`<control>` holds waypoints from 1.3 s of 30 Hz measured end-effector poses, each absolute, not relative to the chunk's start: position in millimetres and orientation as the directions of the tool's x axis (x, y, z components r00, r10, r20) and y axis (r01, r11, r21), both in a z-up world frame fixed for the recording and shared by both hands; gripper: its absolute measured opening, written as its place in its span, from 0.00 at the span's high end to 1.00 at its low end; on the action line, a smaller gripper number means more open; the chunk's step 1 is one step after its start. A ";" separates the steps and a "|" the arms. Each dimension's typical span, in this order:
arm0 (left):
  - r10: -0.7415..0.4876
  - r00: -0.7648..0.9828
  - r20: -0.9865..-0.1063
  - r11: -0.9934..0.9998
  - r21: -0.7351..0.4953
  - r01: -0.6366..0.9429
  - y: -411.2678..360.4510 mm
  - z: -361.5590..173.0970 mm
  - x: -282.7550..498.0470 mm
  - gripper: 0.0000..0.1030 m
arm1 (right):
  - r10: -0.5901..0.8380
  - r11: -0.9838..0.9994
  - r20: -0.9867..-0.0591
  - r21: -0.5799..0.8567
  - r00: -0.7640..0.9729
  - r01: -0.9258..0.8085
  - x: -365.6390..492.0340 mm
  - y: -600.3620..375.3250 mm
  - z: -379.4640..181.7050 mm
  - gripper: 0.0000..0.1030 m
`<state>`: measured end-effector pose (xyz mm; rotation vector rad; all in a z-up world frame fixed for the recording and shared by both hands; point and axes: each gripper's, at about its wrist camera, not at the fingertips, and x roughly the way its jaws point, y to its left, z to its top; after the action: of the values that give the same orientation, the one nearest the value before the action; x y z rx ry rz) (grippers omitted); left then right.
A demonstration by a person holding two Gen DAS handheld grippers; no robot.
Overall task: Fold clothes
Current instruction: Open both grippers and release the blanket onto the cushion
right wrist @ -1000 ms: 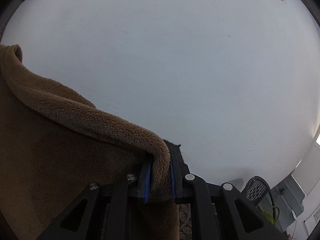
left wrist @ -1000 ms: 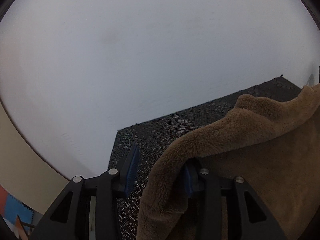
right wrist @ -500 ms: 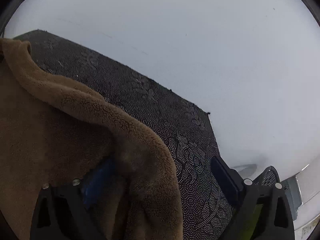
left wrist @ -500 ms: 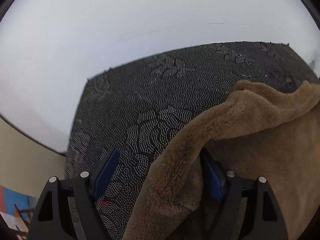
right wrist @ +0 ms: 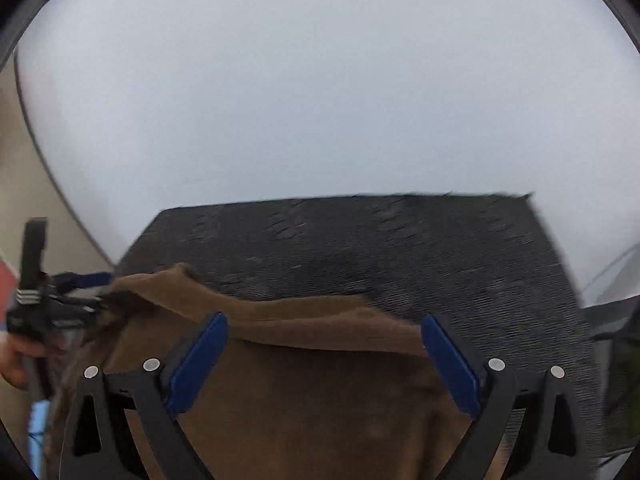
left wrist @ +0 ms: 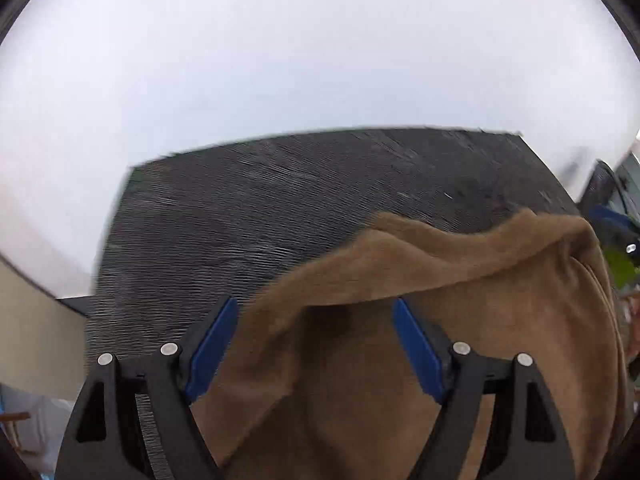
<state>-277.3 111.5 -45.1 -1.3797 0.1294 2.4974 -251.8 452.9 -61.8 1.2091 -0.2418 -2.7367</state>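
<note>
**Both tools stood wide over the brown garment**

The left tool (left wrist: 312,344) had its blue pads spread, pressing on nothing; the brown fleece garment (left wrist: 460,272) lay loose between and beyond them. The right tool (right wrist: 324,354) gaped as wide, the garment's folded edge running across its gap. Ahead of both tools stretched the dark patterned table (right wrist: 400,240), then a pale wall (right wrist: 320,80). Left of the right tool, a hand (right wrist: 16,356) held the other tool.
</note>
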 end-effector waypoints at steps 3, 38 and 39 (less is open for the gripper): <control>0.180 -0.472 -0.863 -0.960 -0.049 -0.277 127.4 -63.8 -287.0 0.19 | -0.236 -0.965 -0.773 0.257 -0.589 0.049 -277.6 435.3 -89.7 0.04; 0.328 -0.532 -0.781 -0.939 -0.211 -0.271 -25.7 -11.2 -102.1 0.00 | -0.265 -0.962 -0.792 0.183 -0.549 0.201 -171.5 364.3 -75.9 0.01; 0.348 -0.523 -0.778 -0.933 -0.235 -0.271 -31.2 -10.7 -87.9 0.00 | -0.304 -0.951 -0.793 0.226 -0.528 0.209 -154.0 359.2 -77.4 0.01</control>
<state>-87.9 -31.2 -10.8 -1.2873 -0.1195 2.4662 -154.0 359.2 -77.4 1.3327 -0.1487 -2.5109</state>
